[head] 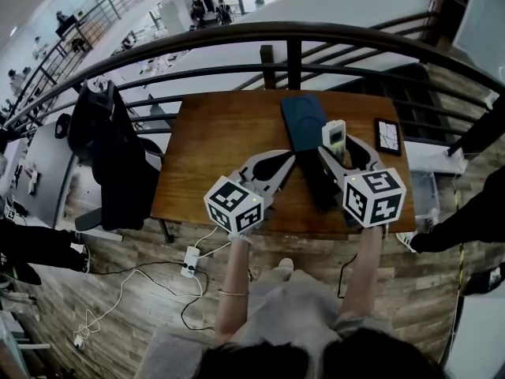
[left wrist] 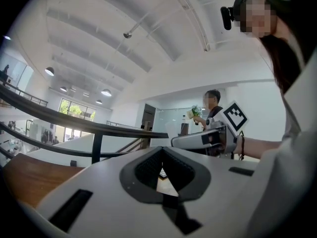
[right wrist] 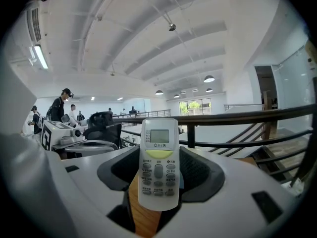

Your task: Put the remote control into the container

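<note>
Now, with the right claw (head: 339, 152) gripping the remote (right wrist: 158, 157), lower it gently into the blue container (head: 302, 121); hold the closed, empty left claw (head: 289, 163) aside.

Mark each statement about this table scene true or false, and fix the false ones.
1. The right tool grips the remote control. True.
2. The remote control lies inside the dark blue container. False: it is held in the right tool, buttons facing that tool's camera, and is not in the container.
3. The left tool holds a phone. False: its jaws are together with nothing between them.
4. The container rests on a wooden table. True.
5. A black chair stands off the table's right end. False: it stands off the left end, on the person's left.
</note>
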A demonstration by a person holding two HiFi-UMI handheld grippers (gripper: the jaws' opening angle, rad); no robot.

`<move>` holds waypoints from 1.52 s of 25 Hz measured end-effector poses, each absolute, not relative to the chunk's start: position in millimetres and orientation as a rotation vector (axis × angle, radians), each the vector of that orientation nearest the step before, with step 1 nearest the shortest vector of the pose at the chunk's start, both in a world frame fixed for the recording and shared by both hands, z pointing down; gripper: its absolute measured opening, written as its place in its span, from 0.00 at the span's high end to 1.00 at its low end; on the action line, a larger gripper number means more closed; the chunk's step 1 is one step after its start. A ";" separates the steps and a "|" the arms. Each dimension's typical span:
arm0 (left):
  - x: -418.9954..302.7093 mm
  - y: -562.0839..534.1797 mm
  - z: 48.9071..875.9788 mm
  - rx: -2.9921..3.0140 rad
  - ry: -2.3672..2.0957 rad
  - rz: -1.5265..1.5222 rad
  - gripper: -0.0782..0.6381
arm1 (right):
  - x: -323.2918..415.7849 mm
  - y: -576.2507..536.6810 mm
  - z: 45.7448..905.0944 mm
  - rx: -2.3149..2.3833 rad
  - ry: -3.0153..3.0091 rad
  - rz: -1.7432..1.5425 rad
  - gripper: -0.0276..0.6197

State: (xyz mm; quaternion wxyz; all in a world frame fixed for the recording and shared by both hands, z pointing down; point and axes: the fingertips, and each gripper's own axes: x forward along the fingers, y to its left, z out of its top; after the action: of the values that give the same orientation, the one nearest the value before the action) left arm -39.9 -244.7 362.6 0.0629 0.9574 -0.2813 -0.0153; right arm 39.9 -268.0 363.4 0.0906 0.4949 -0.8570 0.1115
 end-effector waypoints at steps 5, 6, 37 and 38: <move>-39.9 -250.0 376.6 2.872 -0.821 -0.020 0.88 | 38.5 -273.8 382.1 1.459 -2.513 0.376 0.58; -39.2 -252.2 379.0 2.866 -0.821 -0.016 0.88 | 39.1 -276.0 384.4 1.452 -2.509 0.380 0.58; -20.0 -290.6 486.6 2.594 -0.791 0.169 0.89 | 51.0 -326.5 488.4 1.159 -2.279 0.555 0.58; -19.1 -289.6 492.3 2.583 -0.782 0.182 0.88 | 50.9 -326.2 493.2 1.151 -2.272 0.564 0.58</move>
State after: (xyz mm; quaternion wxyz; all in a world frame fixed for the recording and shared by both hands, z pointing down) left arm -19.1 -289.6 492.3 0.2167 0.9322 -0.2823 0.0658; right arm 50.9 -326.2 493.2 0.2632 0.4258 -0.8402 0.2086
